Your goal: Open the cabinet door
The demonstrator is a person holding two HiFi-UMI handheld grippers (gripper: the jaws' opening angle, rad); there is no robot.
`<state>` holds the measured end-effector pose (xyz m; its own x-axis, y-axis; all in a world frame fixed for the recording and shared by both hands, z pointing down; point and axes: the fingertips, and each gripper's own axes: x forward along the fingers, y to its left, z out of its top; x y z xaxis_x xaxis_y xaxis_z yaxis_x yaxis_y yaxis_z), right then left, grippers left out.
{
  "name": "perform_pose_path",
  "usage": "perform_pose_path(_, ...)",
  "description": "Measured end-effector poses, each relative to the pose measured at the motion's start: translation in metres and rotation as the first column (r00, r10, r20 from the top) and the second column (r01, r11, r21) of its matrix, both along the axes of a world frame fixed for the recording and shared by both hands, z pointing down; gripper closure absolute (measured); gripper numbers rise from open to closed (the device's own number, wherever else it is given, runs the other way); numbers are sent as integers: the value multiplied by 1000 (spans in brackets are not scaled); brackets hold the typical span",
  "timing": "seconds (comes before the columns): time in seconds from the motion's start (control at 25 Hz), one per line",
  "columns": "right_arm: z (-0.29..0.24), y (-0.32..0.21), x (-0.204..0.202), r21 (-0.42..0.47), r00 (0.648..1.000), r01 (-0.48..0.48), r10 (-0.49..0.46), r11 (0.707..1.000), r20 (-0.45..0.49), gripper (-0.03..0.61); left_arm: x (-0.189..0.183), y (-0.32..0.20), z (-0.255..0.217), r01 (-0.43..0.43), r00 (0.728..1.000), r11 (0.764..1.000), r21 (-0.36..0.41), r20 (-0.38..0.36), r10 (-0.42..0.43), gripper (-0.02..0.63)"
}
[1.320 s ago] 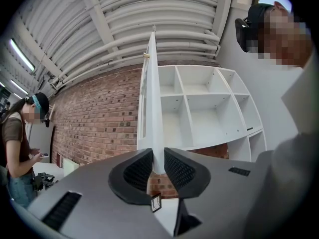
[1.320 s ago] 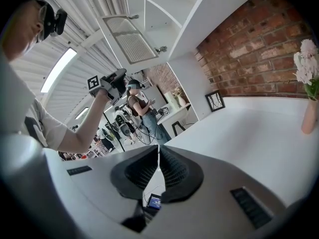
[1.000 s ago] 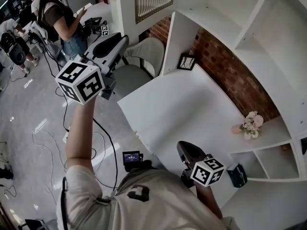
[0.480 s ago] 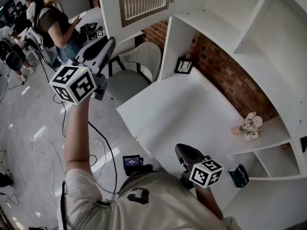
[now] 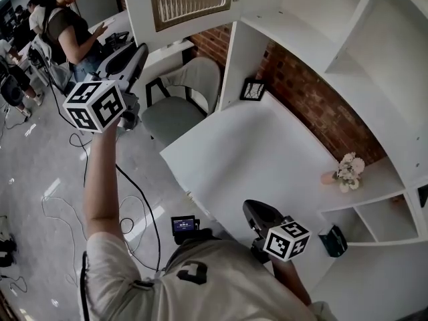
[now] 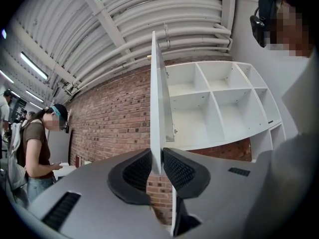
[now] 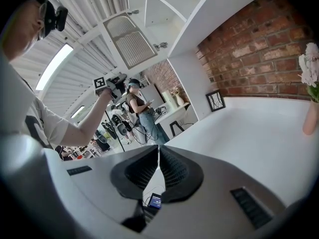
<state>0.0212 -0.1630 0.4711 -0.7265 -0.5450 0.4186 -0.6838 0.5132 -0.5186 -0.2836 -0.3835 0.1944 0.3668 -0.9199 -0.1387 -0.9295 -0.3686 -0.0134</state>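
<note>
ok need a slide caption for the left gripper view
Left gripper clamped on the edge of the swung-out cabinet door, white shelves and brick wall behind.

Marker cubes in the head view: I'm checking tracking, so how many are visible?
2. One cube sits on the left gripper, raised at the cabinet door; the other is on the right gripper, low over the white desk. No others show.
</note>
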Motion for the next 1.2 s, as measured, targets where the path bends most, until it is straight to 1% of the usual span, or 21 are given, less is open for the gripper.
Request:
perform_pose_path(0.16, -1, 0, -6, -1, 1000, 2, -2, 1000, -5, 546, -5, -5, -1, 3, 1000, 1000, -4, 29, -2, 537)
perform_pose_path(0.28, -2, 0, -9, -1, 1000, 1, -1, 1000, -3, 546, -8, -7, -1, 26, 999, 1000, 0, 46, -26, 537)
perform_pose_path(0.36, -2, 1, -10, -1, 1000, -2, 2, 1000, 0, 546, -10, -10, 0, 44, 998, 999, 2, 51, -44, 534)
perform_pose_path(0.52, -3, 3, -12, 2, 1000, -9, 9, 1000, 5, 546, -11, -11, 0, 50, 997, 999, 7, 54, -50, 525)
perform_pose_path(0.84, -4, 13, -26, -3, 1000, -18, 18, 1000, 10, 546, -11, -8, 0, 35, 998, 999, 4, 56, -35, 520)
perform_pose_path(0.96, -6, 18, -31, -1, 1000, -23, 23, 1000, 9, 546, -13, -2, 2, 26, 999, 1000, -12, 42, -26, 497)
perform_pose_path(1.12, -8, 20, -35, 3, 999, -32, 32, 999, 14, 546, -13, 10, 3, 26, 998, 1000, -12, 57, -25, 499)
perform_pose_path(1.2, -10, 22, -36, 6, 999, -33, 33, 999, 9, 546, -11, 19, 7, 7, 999, 1000, -22, 37, -6, 499)
